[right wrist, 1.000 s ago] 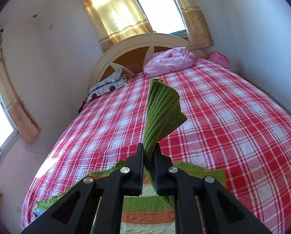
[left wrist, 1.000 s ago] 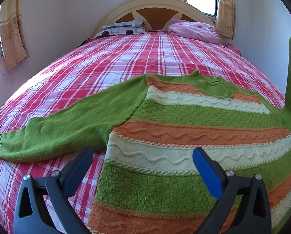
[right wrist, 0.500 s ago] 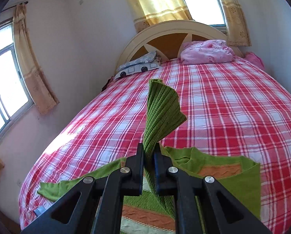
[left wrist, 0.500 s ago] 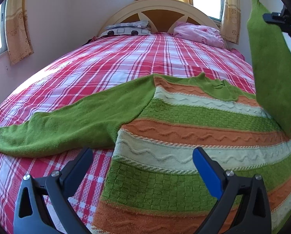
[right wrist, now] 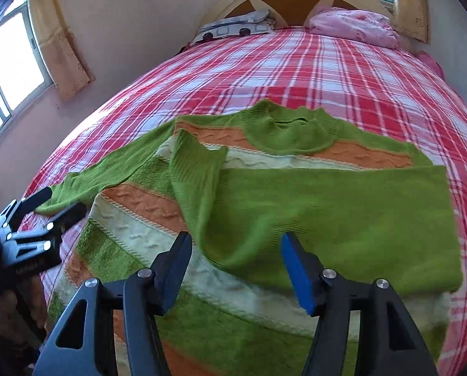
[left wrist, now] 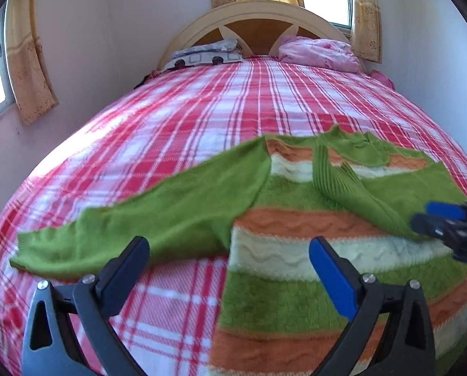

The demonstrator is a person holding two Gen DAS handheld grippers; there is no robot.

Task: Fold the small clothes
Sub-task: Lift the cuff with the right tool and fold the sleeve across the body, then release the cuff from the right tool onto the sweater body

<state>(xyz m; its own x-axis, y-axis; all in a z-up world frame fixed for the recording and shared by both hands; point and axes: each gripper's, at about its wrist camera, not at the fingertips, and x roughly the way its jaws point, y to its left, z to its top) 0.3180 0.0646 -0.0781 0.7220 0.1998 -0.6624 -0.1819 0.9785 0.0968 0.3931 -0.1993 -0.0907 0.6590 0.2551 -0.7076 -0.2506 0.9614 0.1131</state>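
A green, orange and cream striped sweater lies flat on the red plaid bed. Its left sleeve stretches out to the left. The right sleeve is folded across the body, cuff towards the left shoulder. My right gripper hovers low over the folded sleeve. Its jaws are opening, the pads pressing on nothing. My left gripper is open above the sweater's left edge, near the left armpit, holding nothing.
At the headboard lie a patterned pillow and a pink bundle. Walls run close along both sides of the bed, with curtained windows. A person's hand holds the left gripper at the bed's left edge.
The right gripper came down with the raised right sleeve, laid it across the sweater's body and let go; its jaws now stand apart. The left gripper shifted slightly.
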